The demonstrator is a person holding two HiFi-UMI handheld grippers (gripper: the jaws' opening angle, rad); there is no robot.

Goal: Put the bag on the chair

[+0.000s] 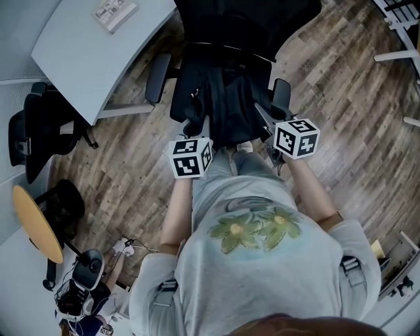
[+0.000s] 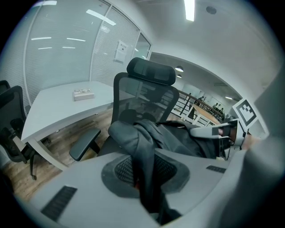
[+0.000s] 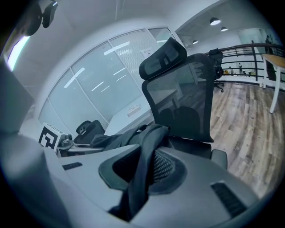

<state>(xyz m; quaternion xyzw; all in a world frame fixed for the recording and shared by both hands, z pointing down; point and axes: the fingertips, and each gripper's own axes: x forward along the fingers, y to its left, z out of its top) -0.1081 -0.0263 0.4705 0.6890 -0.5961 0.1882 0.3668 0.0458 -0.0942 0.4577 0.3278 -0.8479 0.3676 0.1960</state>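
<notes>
A black fabric bag [image 1: 226, 108] hangs just over the seat of a black mesh office chair [image 1: 246, 26]. My left gripper [image 1: 197, 128] is shut on a fold of the bag [image 2: 144, 178] at its left side. At the bag's right side my right gripper [image 1: 266, 121] is shut on another fold of the bag [image 3: 140, 173]. In both gripper views the dark cloth runs pinched between the jaws. The chair's backrest and headrest [image 2: 151, 71] stand right behind the bag. The chair [image 3: 187, 93] fills the middle of the right gripper view.
A white desk [image 1: 92, 46] with a small box [image 1: 115, 12] stands left of the chair. Another black chair [image 1: 33, 131] and a round wooden table [image 1: 36, 223] are at the far left. The chair's armrests [image 1: 157, 75] flank the seat. Wooden floor [image 1: 348, 98] lies to the right.
</notes>
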